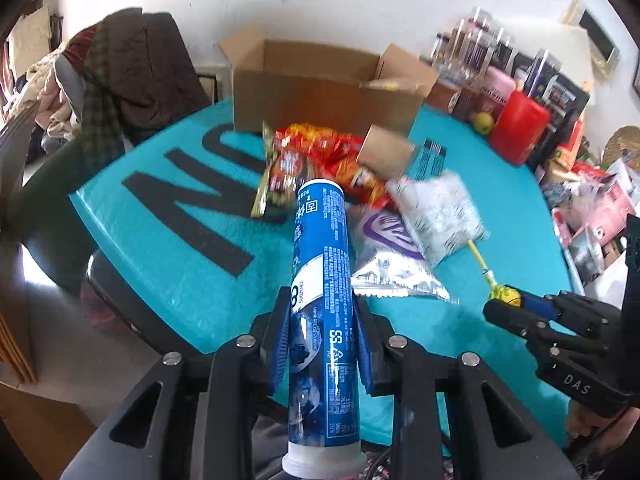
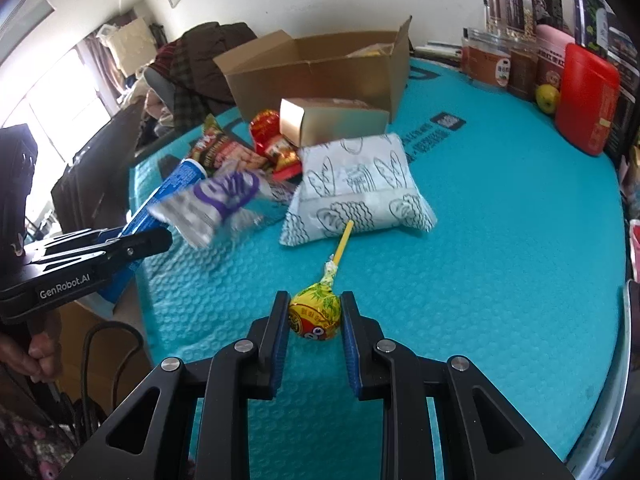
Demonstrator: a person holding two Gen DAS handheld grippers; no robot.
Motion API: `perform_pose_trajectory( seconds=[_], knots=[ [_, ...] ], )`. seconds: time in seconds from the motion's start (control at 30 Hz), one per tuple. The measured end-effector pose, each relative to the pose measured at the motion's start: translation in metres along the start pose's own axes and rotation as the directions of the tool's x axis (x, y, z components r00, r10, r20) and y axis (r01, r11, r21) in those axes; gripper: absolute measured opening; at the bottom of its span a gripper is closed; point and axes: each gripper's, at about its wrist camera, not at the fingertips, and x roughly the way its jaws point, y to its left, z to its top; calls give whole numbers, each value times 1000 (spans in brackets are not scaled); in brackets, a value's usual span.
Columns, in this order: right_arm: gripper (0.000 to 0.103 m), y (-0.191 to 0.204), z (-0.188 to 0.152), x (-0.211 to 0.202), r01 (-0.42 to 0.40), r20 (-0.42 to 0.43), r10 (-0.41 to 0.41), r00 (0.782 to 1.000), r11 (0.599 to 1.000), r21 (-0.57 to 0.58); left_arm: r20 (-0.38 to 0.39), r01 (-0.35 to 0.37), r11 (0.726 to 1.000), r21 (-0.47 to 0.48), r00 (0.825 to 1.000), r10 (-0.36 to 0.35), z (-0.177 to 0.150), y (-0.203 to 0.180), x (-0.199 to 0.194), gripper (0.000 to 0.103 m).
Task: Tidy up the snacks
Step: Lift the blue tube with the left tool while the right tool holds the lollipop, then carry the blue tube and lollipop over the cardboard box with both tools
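Observation:
My left gripper [image 1: 322,316] is shut on a long blue snack tube [image 1: 322,264], which points forward over the teal table; the tube also shows in the right wrist view [image 2: 168,192]. My right gripper [image 2: 315,316] is shut on a yellow-wrapped lollipop [image 2: 316,316], its stick pointing toward a white patterned bag [image 2: 356,184]. The lollipop also shows in the left wrist view [image 1: 506,295]. A silver-and-purple packet [image 2: 224,200], red snack packs [image 1: 320,152] and a small brown box [image 2: 332,120] lie before an open cardboard box [image 1: 320,88].
Jars, a red canister [image 2: 584,96] and a yellow-green fruit [image 2: 547,97] stand along the table's far right edge. A chair heaped with clothes [image 1: 128,68] is behind the table at left. Boxes clutter the floor at right [image 1: 592,208].

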Motion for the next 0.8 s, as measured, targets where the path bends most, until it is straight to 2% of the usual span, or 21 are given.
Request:
perform_pose_trajectory(
  seconds=[0.13,0.47,0.8],
  knots=[
    [24,5,9,-9,-8,42,8,999,1000,-17,58,24,1000,-2,998,-24,11,-2,-13,28],
    [24,10,41,-26,-11,121,19,992,998,-62,135,47,999,16,990,-49,39,-6,-26,28],
    [24,11,88,-31,-25,185,44,982,994,-105,224,76,995,64,971,-88,85,-13,-32,28]
  ],
)
